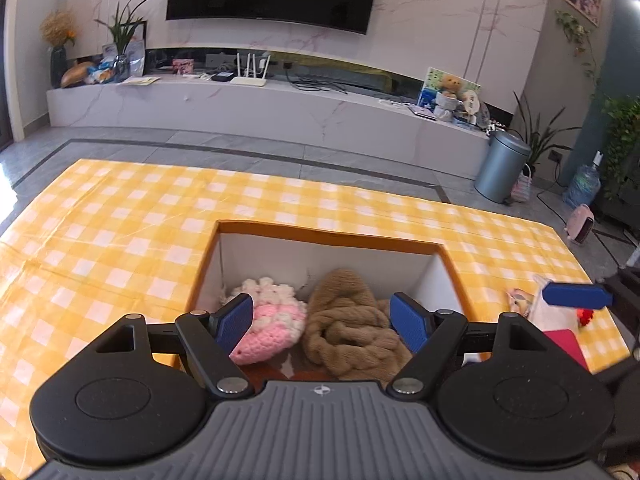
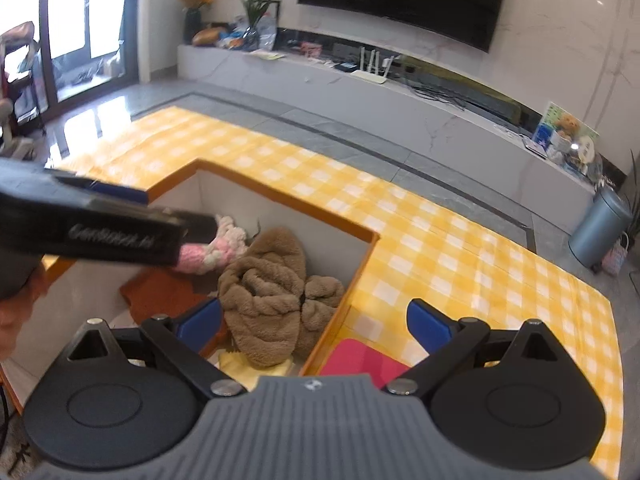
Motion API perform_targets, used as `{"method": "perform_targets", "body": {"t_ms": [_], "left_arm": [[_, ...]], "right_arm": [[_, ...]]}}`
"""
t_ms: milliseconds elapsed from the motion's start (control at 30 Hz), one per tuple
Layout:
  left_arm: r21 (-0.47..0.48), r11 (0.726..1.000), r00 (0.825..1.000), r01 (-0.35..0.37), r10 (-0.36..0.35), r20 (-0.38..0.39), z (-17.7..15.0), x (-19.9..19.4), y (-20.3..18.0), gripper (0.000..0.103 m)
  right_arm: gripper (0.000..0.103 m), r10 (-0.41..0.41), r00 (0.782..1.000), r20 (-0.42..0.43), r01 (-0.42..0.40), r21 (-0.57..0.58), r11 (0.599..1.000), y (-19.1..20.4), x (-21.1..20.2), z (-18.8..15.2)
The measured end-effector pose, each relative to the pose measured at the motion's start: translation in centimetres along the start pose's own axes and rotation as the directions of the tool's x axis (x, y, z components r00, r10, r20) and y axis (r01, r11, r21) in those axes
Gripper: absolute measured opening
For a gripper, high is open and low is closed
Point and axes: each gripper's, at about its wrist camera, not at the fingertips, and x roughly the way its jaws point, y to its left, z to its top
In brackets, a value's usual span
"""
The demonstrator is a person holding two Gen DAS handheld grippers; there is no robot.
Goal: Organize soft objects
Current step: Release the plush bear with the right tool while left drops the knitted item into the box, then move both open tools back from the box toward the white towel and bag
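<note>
A pink crocheted piece (image 1: 264, 330) and a brown fuzzy garment (image 1: 352, 328) already lie side by side, touching, inside the orange-rimmed box (image 1: 328, 236), so much of the sorting looks done. Outside the box's right wall a red soft item (image 2: 360, 356) rests on the checked counter (image 1: 120, 220), along with a pale item (image 1: 548, 312) partly hidden in the left view; these seem to be what is left. The left hand-held gripper (image 1: 324, 322) hangs over the box with its fingers apart, holding nothing. The right hand-held gripper (image 2: 316, 320) straddles the box's right wall, fingers spread and empty. The box rim and the two grippers' closeness limit room; the counter beyond lies open.
</note>
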Motion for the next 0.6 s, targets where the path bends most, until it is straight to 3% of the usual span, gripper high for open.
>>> {"method": "perform_targets", "body": {"t_ms": [300,600], "left_arm": [[0.095,0.992,0.996,0.088,-0.09,0.017,-0.6,-1.8,-2.6,0.091],[0.176,0.98,0.993,0.096,-0.105,0.044,-1.6,-2.6,-5.6,0.091]], "right_arm": [[0.097,-0.038,0.997,0.062,0.033,0.074,0.997,-3.3,-3.3,-1.6],[0.098,-0.108,0.986,0.125,0.087,0.158,0.984,-7.3,-6.3,-4.2]]}}
